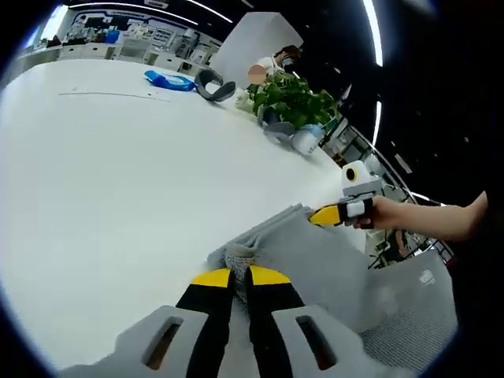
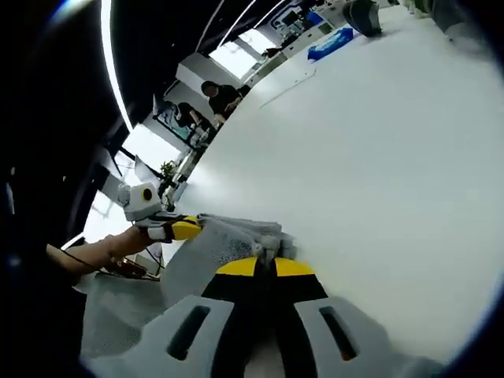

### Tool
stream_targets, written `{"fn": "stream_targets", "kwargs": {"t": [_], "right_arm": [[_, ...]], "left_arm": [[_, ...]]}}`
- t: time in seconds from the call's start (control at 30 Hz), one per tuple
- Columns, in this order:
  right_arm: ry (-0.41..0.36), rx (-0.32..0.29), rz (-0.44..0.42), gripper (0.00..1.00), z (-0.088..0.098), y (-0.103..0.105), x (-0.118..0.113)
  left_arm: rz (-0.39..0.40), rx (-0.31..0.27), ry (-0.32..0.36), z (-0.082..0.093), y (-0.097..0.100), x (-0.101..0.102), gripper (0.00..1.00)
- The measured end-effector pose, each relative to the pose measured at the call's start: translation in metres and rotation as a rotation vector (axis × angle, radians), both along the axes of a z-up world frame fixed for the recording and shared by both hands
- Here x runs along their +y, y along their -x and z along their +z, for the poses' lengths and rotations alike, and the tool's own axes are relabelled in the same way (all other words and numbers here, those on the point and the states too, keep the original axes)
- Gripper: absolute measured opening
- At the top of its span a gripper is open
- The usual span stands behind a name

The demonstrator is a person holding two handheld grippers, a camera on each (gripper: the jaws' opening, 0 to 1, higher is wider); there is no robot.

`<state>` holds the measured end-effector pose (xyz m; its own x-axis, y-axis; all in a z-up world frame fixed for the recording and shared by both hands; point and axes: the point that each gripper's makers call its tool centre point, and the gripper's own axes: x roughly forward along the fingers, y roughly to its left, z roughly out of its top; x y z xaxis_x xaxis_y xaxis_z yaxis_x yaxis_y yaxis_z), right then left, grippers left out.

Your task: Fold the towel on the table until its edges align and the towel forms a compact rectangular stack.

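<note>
A grey towel [image 1: 319,264] lies at the near edge of the white table [image 1: 118,173], its lower part draping toward the person. In the left gripper view, my left gripper [image 1: 240,276] is shut on a bunched towel corner between its yellow tips. My right gripper [image 1: 329,214], held by a hand, pinches the towel's edge further to the right. In the right gripper view, my right gripper [image 2: 266,266] is shut on a puckered corner of the towel [image 2: 216,246]. The left gripper [image 2: 185,229] grips the same edge at the left, over the table [image 2: 378,157].
A leafy plant [image 1: 291,98] with small pots [image 1: 303,140] stands at the table's far side. A blue item [image 1: 169,80] and a grey curved object [image 1: 214,85] lie beyond it, also seen as the blue item [image 2: 331,43]. People sit in the background.
</note>
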<state>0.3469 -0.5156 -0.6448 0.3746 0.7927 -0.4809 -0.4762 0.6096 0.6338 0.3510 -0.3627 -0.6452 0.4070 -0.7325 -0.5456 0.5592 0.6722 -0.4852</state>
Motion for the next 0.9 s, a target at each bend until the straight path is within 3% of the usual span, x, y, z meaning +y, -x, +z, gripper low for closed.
{"fn": "stream_targets", "kwargs": {"t": [0.1, 0.2, 0.3, 0.37, 0.43, 0.5, 0.57, 0.6, 0.67, 0.73, 0.77, 0.8, 0.83, 0.9], "right_arm": [[0.010, -0.023, -0.008, 0.06, 0.001, 0.001, -0.002], [0.014, -0.045, -0.042, 0.12, 0.008, -0.002, -0.009], [0.041, -0.138, -0.075, 0.12, 0.023, -0.009, -0.021], [0.005, -0.174, -0.102, 0.13, 0.043, -0.008, -0.027], [0.000, -0.200, -0.040, 0.14, 0.054, 0.003, -0.024], [0.067, -0.240, 0.092, 0.12, 0.059, 0.023, -0.015], [0.087, -0.276, 0.182, 0.08, 0.066, 0.042, -0.002], [0.101, -0.274, 0.266, 0.08, 0.066, 0.061, 0.009], [0.148, -0.281, 0.363, 0.08, 0.061, 0.080, 0.018], [0.242, -0.310, 0.476, 0.06, 0.050, 0.098, 0.020], [0.320, -0.363, 0.528, 0.05, 0.044, 0.103, 0.020], [0.351, -0.370, 0.554, 0.06, 0.041, 0.108, 0.019], [0.410, -0.381, 0.586, 0.07, 0.034, 0.113, 0.016], [0.487, -0.424, 0.623, 0.10, 0.027, 0.114, 0.011]], "left_arm": [[0.032, -0.024, 0.002, 0.003, -0.002, 0.004, 0.11], [0.036, -0.115, -0.042, 0.011, -0.007, 0.012, 0.20], [0.024, -0.187, -0.037, 0.030, -0.005, 0.019, 0.20], [0.027, -0.216, -0.010, 0.044, -0.002, 0.022, 0.20], [0.018, -0.230, 0.036, 0.063, 0.006, 0.024, 0.19], [-0.006, -0.227, 0.079, 0.077, 0.017, 0.018, 0.19], [-0.053, -0.240, 0.091, 0.087, 0.029, 0.008, 0.19], [-0.090, -0.240, 0.074, 0.086, 0.036, 0.003, 0.19], [-0.189, -0.258, -0.001, 0.081, 0.053, -0.008, 0.19], [-0.264, -0.205, -0.065, 0.071, 0.071, -0.016, 0.19], [-0.333, -0.208, -0.150, 0.061, 0.081, -0.018, 0.19], [-0.396, -0.233, -0.217, 0.054, 0.088, -0.018, 0.19], [-0.480, -0.282, -0.326, 0.044, 0.095, -0.015, 0.19], [-0.573, -0.336, -0.447, 0.030, 0.102, -0.011, 0.19]]}}
